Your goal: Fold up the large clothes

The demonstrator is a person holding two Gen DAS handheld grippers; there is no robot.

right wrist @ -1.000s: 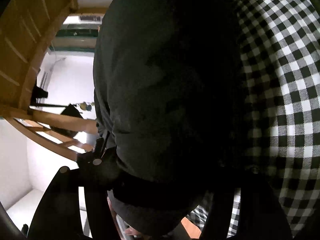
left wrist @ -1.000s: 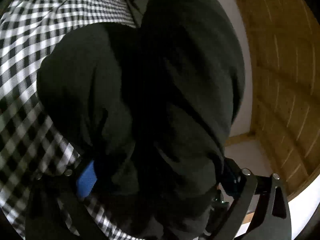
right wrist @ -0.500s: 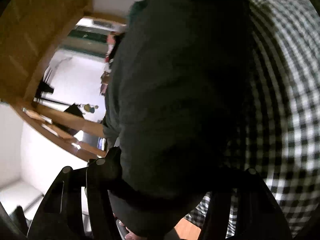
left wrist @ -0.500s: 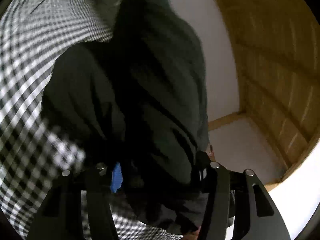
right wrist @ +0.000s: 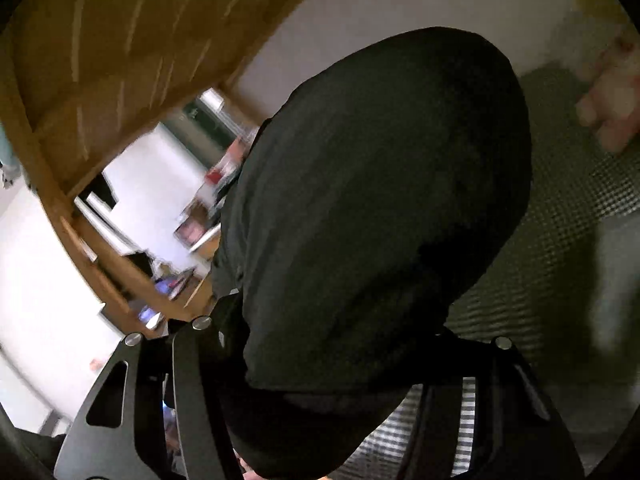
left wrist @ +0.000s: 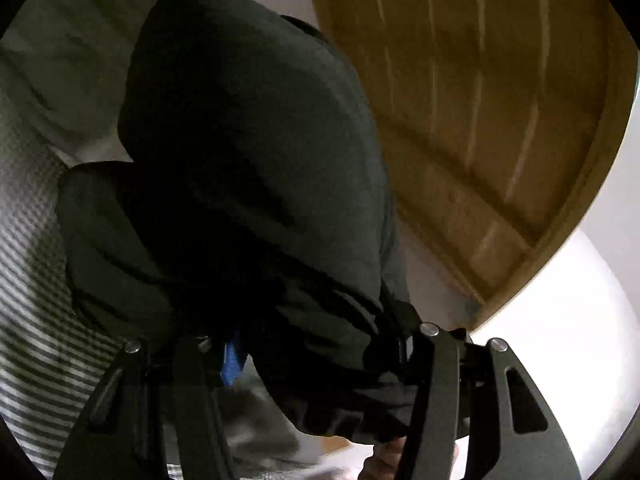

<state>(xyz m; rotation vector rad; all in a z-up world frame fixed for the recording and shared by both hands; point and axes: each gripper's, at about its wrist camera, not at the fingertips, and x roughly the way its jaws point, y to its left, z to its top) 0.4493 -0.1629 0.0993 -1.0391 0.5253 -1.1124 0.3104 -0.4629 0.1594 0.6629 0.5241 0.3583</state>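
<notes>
1. Dark, near-black cloth fills both wrist views: the garment (left wrist: pixel 248 152) bulges up between the fingers of each claw and hides most of what lies behind it.
2. The left gripper (left wrist: pixel 316 344) is clenched on a bunched part of the garment; the folds run down into the gap between its fingers, beside a small blue pad (left wrist: pixel 232 358).
3. The right gripper (right wrist: pixel 336 344) likewise grasps the garment (right wrist: pixel 384 208), which swells out from between its fingers in a rounded mass.
4. The garment appears lifted clear, with the checked cloth (left wrist: pixel 28 248) blurred below and to the side in both views, and a wooden panel (left wrist: pixel 480 112) and pale wall behind. Whether any hem touches the surface cannot be told.
5. The step in hand looks like a carry or a shake-out of the held garment, done with both claws together, rather than a fold proper.
6. The next move probably calls for bringing the garment down over the checked cloth (right wrist: pixel 560 264), spreading the two grips apart so the fabric hangs flat, and laying it smooth before any crease is made.
7. The risk is that such a thick bunch lands twisted.
</notes>
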